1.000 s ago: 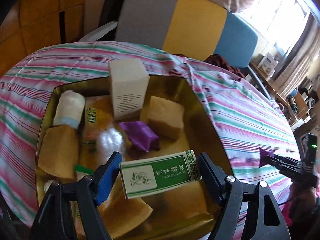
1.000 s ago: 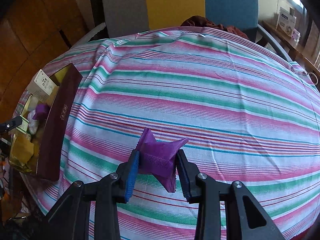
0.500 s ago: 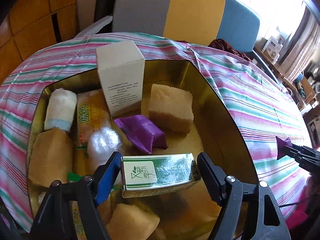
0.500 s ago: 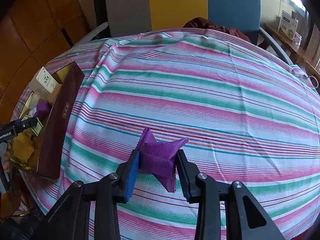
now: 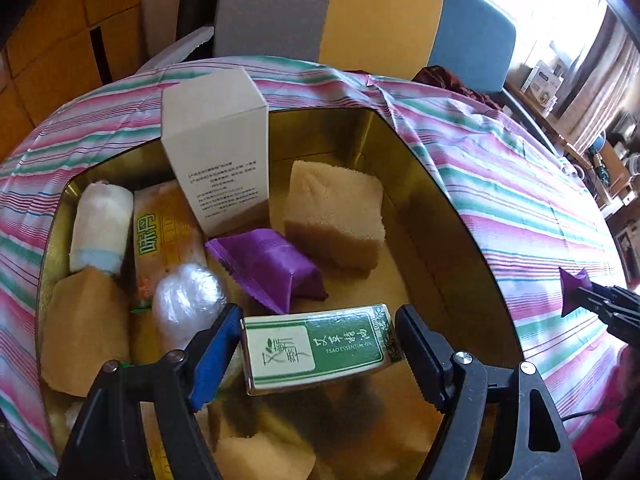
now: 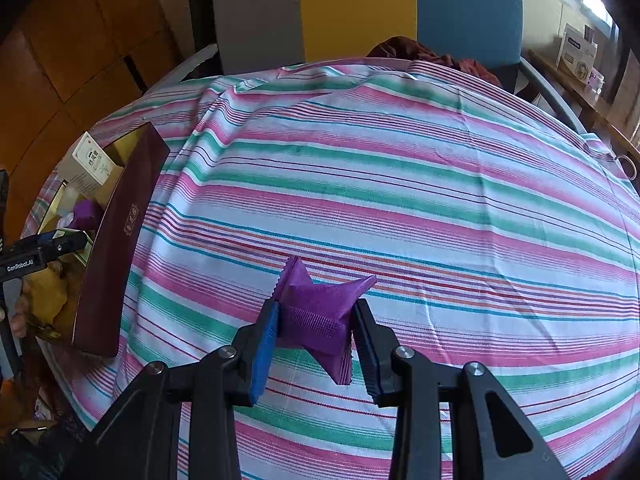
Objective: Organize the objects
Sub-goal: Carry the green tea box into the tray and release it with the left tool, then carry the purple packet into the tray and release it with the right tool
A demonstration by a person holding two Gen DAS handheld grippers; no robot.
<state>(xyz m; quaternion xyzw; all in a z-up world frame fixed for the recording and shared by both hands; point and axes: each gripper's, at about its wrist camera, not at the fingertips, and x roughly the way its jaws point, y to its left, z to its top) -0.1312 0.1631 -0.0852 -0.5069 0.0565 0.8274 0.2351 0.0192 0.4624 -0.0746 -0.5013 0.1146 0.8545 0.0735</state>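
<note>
My left gripper (image 5: 318, 344) is shut on a green and white essential oil box (image 5: 316, 346) and holds it inside the gold tin (image 5: 460, 216), near its front. The tin holds a tall white carton (image 5: 218, 144), a tan sponge block (image 5: 334, 216), a purple packet (image 5: 268, 264), a white roll (image 5: 100, 226) and a yellow wrapper (image 5: 164, 236). My right gripper (image 6: 316, 326) is shut on a second purple packet (image 6: 320, 312), held just above the striped cloth (image 6: 400, 184). The tin's dark red outer wall (image 6: 120, 240) is at far left in the right wrist view.
The round table carries a pink, green and white striped cloth. A chair (image 5: 360, 12) with grey, yellow and blue panels stands behind the table. A dark red garment (image 6: 424, 56) lies at the far edge. Shelves with boxes (image 6: 576, 56) are at the right.
My left gripper has moved forward and lower into the tin with the green box. The right gripper with the purple packet has barely moved.
</note>
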